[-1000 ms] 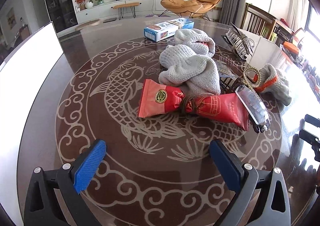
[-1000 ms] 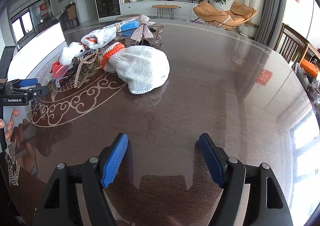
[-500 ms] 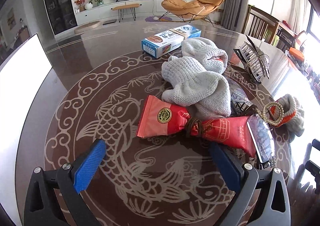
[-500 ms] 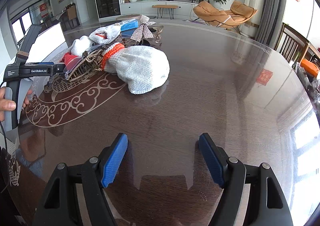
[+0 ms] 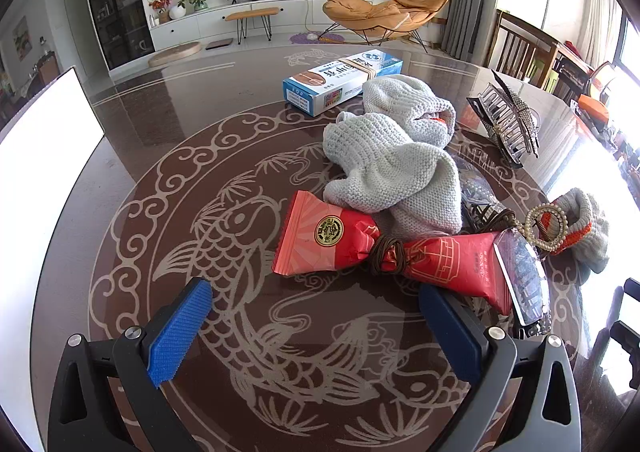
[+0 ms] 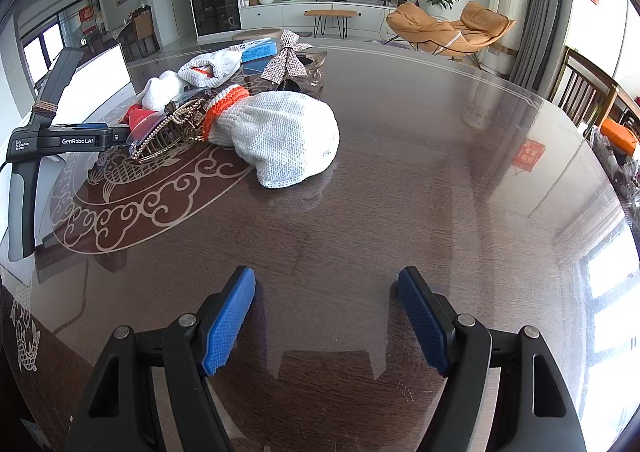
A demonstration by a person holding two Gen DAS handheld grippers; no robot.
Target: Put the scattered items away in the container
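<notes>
My left gripper [image 5: 316,326] is spread wide, empty. The red packet [image 5: 384,252] lies just ahead between its fingers: light, crinkly, probably slippery. I would pinch its cord-tied waist. My right gripper [image 6: 326,318] is likewise spread, empty.

On the table [image 5: 168,140], seen from the left wrist, the tied packet [image 5: 384,252] lies nearest, with the knitted gloves [image 5: 396,156] behind it and touching it. The box [image 5: 340,84] lies farther, behind the gloves. The hair claw [image 5: 508,124] sits far right, the bead bracelet [image 5: 546,226] right of the packet, resting on another glove [image 5: 588,228].
</notes>
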